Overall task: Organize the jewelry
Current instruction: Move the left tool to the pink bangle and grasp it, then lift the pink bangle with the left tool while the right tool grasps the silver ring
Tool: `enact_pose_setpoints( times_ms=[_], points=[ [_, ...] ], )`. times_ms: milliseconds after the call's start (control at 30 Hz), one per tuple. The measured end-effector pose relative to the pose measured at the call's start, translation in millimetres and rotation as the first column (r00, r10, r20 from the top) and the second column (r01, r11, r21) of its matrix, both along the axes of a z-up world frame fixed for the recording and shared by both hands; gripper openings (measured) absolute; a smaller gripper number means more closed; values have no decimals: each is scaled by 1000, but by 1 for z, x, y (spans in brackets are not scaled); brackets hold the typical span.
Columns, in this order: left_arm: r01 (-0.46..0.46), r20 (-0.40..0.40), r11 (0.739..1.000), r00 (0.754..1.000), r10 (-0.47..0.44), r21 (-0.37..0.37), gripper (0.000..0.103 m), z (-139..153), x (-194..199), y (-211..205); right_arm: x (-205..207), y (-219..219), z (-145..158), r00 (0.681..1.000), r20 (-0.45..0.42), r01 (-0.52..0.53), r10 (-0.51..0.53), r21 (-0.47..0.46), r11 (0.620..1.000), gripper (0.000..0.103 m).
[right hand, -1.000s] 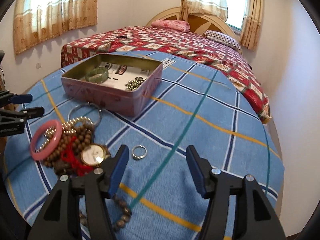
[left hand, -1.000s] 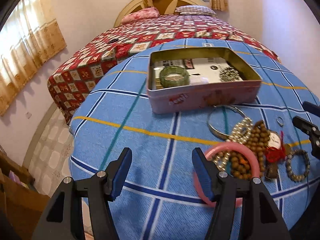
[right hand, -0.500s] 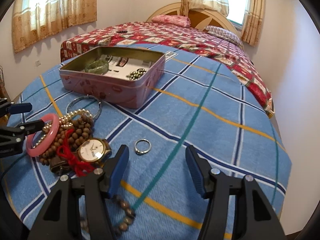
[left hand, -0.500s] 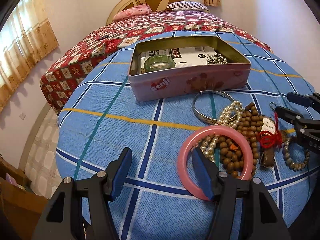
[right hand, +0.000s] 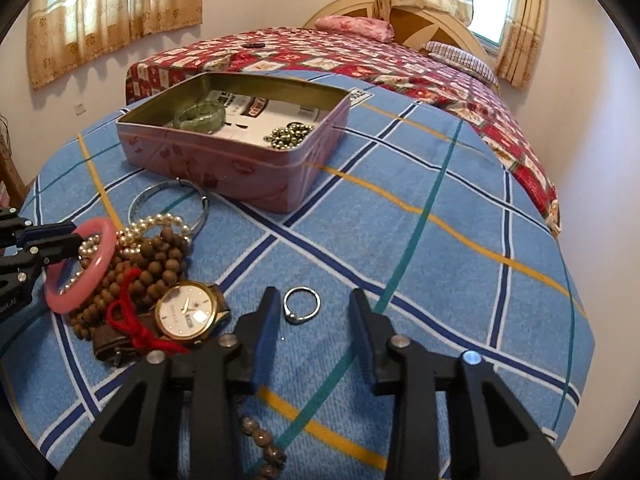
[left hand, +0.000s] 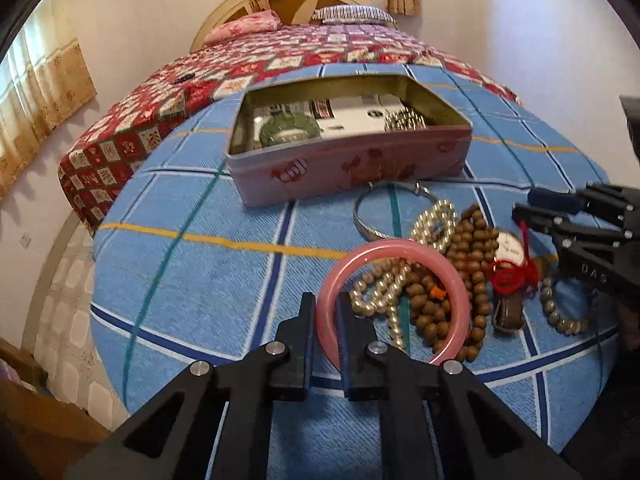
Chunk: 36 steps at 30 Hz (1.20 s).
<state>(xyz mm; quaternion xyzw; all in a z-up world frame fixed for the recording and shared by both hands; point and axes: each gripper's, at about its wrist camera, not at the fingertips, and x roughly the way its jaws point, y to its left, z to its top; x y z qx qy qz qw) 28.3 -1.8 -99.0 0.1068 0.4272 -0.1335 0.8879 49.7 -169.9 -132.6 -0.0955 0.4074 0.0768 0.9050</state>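
Observation:
My left gripper (left hand: 325, 300) is closing, and its pads pinch the near rim of the pink bangle (left hand: 400, 246) on the blue checked cloth (left hand: 200, 280). The bangle lies over a pile of pearls (left hand: 436, 224) and wooden beads (left hand: 472, 240). In the right wrist view my right gripper (right hand: 314, 294) is also closing. A small silver ring (right hand: 298, 319) lies flat between its fingertips, untouched by either pad. A gold watch (right hand: 186, 314) with a red cord (right hand: 128, 320) sits just left of that gripper. The open pink tin (left hand: 360, 168) stands beyond the pile.
The tin holds a green bangle (left hand: 288, 130) and a metal bead bracelet (left hand: 404, 120). A thin silver bangle (left hand: 372, 232) lies in front of it. A stone bead bracelet (right hand: 260, 440) sits under my right gripper. A bed with a red quilt (right hand: 360, 60) lies behind the table.
My left gripper's jaws have come together on the pink bangle's rim. The right gripper's jaws have narrowed around the silver ring. Both views have shifted slightly closer to the jewelry.

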Motion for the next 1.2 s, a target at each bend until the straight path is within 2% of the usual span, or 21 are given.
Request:
enact_pose_setpoints(
  times_ms=[67, 233, 300, 333, 467, 500, 533, 800, 867, 900, 933, 1067, 1133, 1200],
  points=[
    [-16, 21, 1000, 1000, 16, 3, 9, 6, 1, 4, 0, 1, 0, 1000, 1, -2, 2, 0, 1000, 27],
    [-44, 68, 999, 997, 44, 0, 9, 21, 7, 13, 1, 2, 0, 1000, -3, -1, 1, 2, 1000, 27],
    [-46, 72, 999, 996, 47, -7, 9, 23, 9, 14, 1, 2, 0, 1000, -6, -5, 5, 10, 1000, 25],
    [-46, 73, 999, 996, 47, -7, 9, 24, 9, 14, 1, 2, 0, 1000, -8, -14, 14, 15, 1000, 21],
    [-39, 71, 999, 997, 40, -12, 9, 24, 9, 13, 1, 3, 0, 1000, -7, -20, 20, 17, 1000, 20],
    [-39, 75, 999, 996, 39, -14, 9, 26, 9, 12, 0, 2, 1, 1000, 0, -23, 23, 19, 1000, 9],
    [-38, 81, 999, 996, 39, -16, 9, 28, 8, 12, 0, 2, 1, 1000, -2, -20, 20, 20, 1000, 5],
    [-41, 88, 999, 995, 43, -24, 9, 31, 11, 13, -3, -3, 6, 1000, 24, -1, 0, 47, 999, 7],
    [-38, 83, 999, 996, 40, -25, 9, 30, 11, 12, -4, -4, 9, 999, 32, 5, -6, 44, 999, 23],
    [-37, 83, 999, 996, 39, -25, 9, 30, 11, 12, -4, -4, 9, 999, 33, 6, -8, 38, 999, 35],
    [-37, 83, 999, 996, 39, -25, 9, 29, 12, 12, -3, -4, 7, 1000, 28, 8, -9, 30, 1000, 36],
    [-42, 77, 999, 996, 43, -25, 9, 26, 13, 11, 0, -3, 2, 1000, -7, 5, -5, 15, 1000, 35],
    [-43, 75, 999, 996, 45, -26, 9, 26, 14, 11, 0, -3, 1, 1000, -11, -5, 6, 21, 1000, 21],
    [-40, 81, 999, 996, 43, -28, 9, 26, 14, 11, -1, -4, 1, 1000, -11, -2, 3, 28, 1000, 21]
  ],
)
